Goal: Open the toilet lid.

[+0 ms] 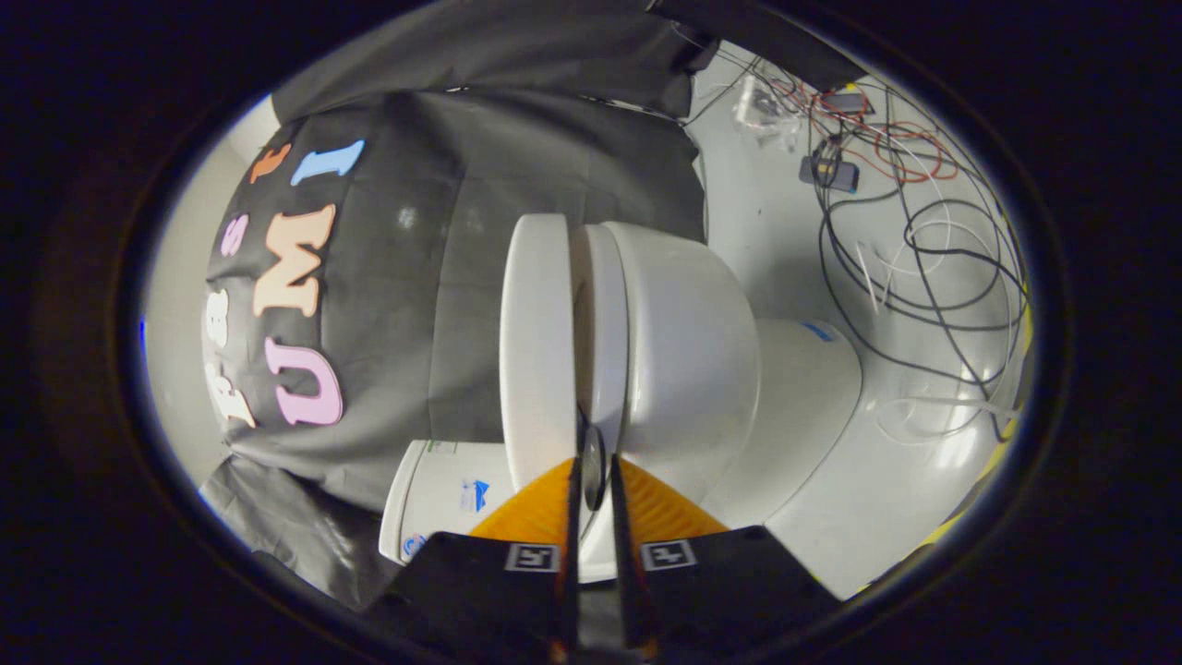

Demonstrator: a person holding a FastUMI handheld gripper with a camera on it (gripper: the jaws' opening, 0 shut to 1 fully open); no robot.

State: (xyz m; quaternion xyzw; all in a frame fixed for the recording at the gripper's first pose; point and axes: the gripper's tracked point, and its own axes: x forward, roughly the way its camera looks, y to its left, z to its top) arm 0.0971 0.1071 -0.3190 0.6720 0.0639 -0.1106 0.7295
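Observation:
The view is rolled on its side. A white toilet stands against the black cloth wall. Its lid is lifted a little off the seat, with a narrow dark gap between them. The bowl and the base lie on the other side of the seat. My gripper is shut, its fingers nearly together, and its tips sit right at the gap between lid and seat near the hinge end. A small dark round piece shows between the fingertips. I cannot tell what it is.
The white tank sits beside the fingers, behind the lid. Beyond the toilet's base, a tangle of black, white and red cables lies on the glossy white floor, along with a small device.

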